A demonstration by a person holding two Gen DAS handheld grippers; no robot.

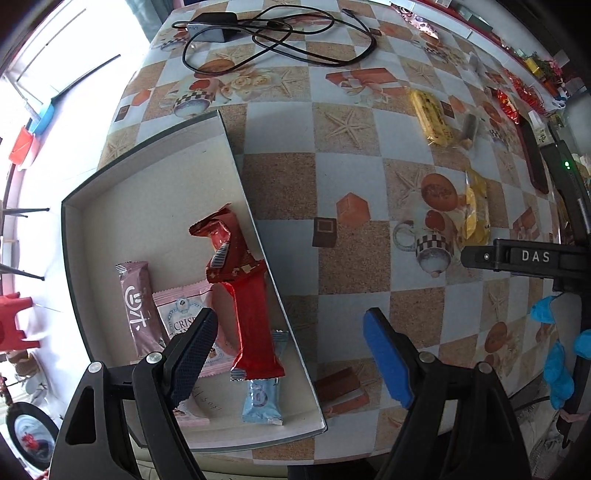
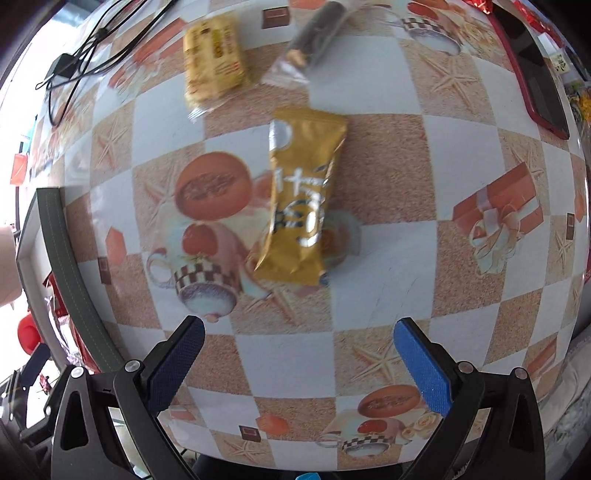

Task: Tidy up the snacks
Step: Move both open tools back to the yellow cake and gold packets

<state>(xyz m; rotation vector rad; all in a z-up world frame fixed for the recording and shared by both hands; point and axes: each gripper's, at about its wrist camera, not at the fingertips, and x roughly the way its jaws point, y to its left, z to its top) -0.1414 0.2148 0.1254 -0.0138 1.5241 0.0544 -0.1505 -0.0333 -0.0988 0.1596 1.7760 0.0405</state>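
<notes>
Both grippers, left [image 1: 291, 343] and right [image 2: 299, 354], gape empty; gold snack packet [image 2: 301, 199] lies flat, white-lettered.

Five snack packets [image 1: 243, 295] lie in the box [image 1: 147, 177]; at its two o'clock a charger [image 1: 214, 26] rests on the table [image 1: 280, 184].

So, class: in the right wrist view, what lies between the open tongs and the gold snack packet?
Nothing but bare patterned tablecloth lies between the right tongs and the gold snack packet, as the right wrist view shows.
</notes>
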